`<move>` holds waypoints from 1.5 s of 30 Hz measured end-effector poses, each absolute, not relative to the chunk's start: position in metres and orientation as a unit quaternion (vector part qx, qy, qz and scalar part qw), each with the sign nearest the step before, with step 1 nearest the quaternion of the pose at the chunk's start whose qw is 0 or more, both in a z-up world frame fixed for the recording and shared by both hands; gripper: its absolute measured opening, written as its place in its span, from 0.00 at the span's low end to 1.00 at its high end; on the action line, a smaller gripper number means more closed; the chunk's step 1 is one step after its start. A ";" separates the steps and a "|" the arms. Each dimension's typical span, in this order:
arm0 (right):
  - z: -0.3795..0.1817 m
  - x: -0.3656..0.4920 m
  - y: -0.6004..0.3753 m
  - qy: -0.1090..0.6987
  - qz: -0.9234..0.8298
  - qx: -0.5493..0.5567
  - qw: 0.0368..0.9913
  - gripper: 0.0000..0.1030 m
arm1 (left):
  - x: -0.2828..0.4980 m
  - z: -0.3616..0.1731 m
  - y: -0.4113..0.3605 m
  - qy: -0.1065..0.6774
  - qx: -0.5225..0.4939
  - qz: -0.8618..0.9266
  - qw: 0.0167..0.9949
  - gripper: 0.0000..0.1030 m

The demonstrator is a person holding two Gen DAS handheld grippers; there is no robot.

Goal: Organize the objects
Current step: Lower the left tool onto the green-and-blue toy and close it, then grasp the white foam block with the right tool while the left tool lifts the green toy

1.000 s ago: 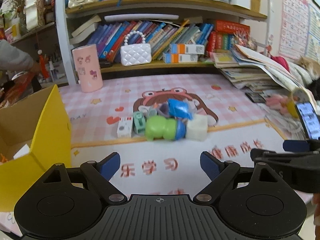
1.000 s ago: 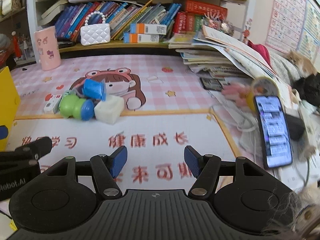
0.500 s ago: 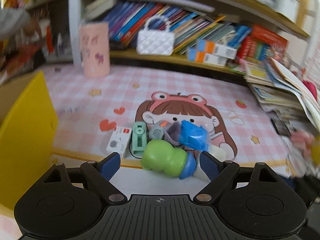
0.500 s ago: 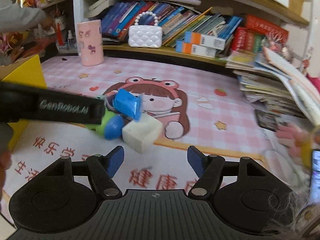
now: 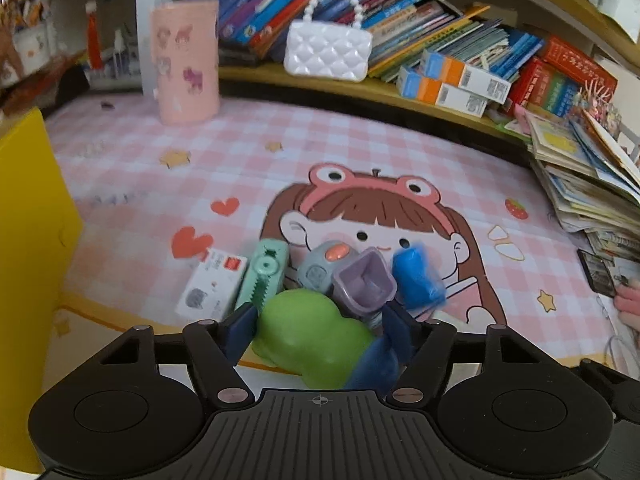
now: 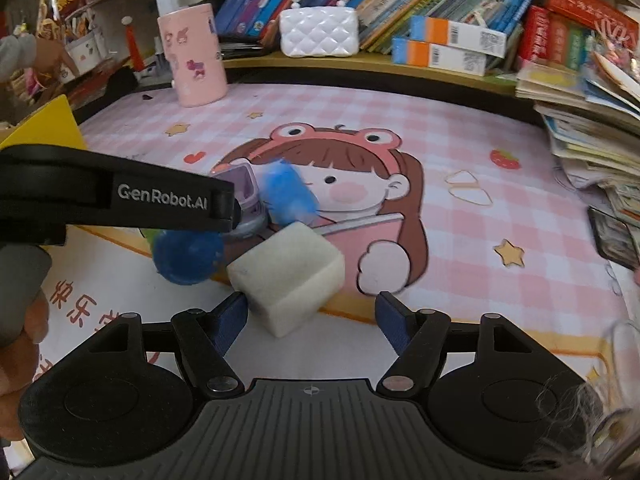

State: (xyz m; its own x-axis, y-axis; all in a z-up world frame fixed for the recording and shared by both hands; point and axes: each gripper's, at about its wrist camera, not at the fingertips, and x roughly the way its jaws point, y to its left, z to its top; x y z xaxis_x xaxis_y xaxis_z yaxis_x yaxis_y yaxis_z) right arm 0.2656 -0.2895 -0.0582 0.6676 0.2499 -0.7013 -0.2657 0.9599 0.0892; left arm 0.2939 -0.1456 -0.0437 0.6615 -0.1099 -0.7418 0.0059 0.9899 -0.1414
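Observation:
A pile of small toys lies on the pink cartoon mat. My left gripper is closing on the green toy with the blue cap, and both pads touch its sides. Behind it sit a purple cup, a blue cup, a grey round toy, a mint correction-tape toy and a white card box. My right gripper is open. The white foam cube sits at its left pad, with a gap on the right.
A yellow box stands at the left edge. A pink tumbler and a white quilted purse are at the back by the bookshelf. Stacked books and a phone crowd the right. A hand holds the left gripper.
Both grippers have come forward and down to the toy pile. The left jaws have narrowed around the green toy. The right jaws have widened a little and now flank the white cube.

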 end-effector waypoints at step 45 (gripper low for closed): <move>-0.017 0.136 -0.239 0.345 0.070 -0.043 0.935 0.65 | 0.116 0.000 -0.045 0.309 -0.092 -0.012 0.946 0.60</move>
